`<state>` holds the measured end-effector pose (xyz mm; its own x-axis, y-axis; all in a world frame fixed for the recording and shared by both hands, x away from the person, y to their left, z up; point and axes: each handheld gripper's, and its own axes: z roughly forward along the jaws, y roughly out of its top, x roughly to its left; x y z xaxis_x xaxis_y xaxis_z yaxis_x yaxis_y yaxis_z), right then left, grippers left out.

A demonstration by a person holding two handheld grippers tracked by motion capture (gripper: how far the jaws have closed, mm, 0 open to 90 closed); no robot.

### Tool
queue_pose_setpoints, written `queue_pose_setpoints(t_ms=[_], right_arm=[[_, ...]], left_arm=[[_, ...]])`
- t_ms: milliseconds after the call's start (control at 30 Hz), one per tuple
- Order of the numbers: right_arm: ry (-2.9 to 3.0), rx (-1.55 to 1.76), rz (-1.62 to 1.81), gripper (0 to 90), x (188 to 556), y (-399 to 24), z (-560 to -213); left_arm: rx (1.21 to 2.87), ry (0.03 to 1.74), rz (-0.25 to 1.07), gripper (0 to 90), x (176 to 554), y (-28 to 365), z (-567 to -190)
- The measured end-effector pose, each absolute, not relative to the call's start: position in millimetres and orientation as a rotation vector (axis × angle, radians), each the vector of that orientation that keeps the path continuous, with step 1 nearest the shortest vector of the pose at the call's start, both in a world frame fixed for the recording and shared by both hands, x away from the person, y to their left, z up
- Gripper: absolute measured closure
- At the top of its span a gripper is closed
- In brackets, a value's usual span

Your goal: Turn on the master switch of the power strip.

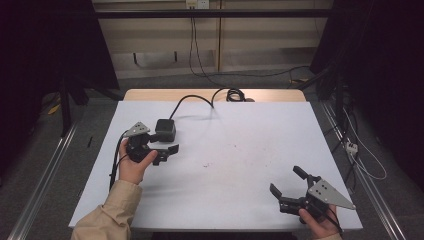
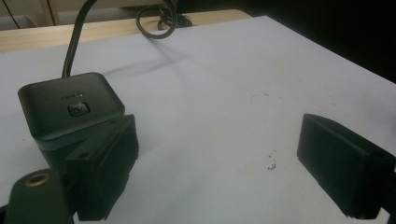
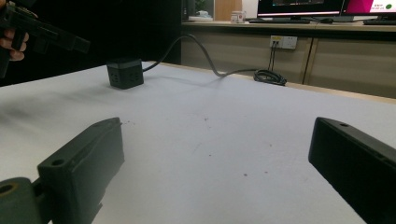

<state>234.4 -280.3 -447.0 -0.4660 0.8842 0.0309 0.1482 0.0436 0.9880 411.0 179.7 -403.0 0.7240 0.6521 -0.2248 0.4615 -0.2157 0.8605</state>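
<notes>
Right hand-held gripper (image 1: 286,182) sits at the near R corner of the white counter (image 1: 235,150), jaws wide apart w/ nothing between. Left hand-held gripper (image 1: 169,142) also gapes wide, empty, one jaw just beside the black cube adapter (image 1: 165,129). Adapter stands at counter's far L, its cable (image 1: 192,98) running back to the far edge.

Table (image 1: 235,200) – white, matte top w/ a strip of bare wood along the far edge. On it, left of centre toward the back: a small black cube (image 1: 165,130), button on its top face, sitting flat. Its black cable (image 1: 192,98) runs off the back of the cube, across the white top to the wood strip – ends there in a loose coil. A few tiny dark specks (image 1: 205,164) near mid-table.
</notes>
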Motion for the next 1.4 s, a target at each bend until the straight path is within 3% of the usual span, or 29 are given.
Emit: queue_pose_setpoints(t_ms=[1400], right_arm=[[1.691, 1.054, 1.48, 2.9, 235, -280, -448]], left_arm=[[1.887, 0.867, 0.246, 11.5, 374, 217, -429]])
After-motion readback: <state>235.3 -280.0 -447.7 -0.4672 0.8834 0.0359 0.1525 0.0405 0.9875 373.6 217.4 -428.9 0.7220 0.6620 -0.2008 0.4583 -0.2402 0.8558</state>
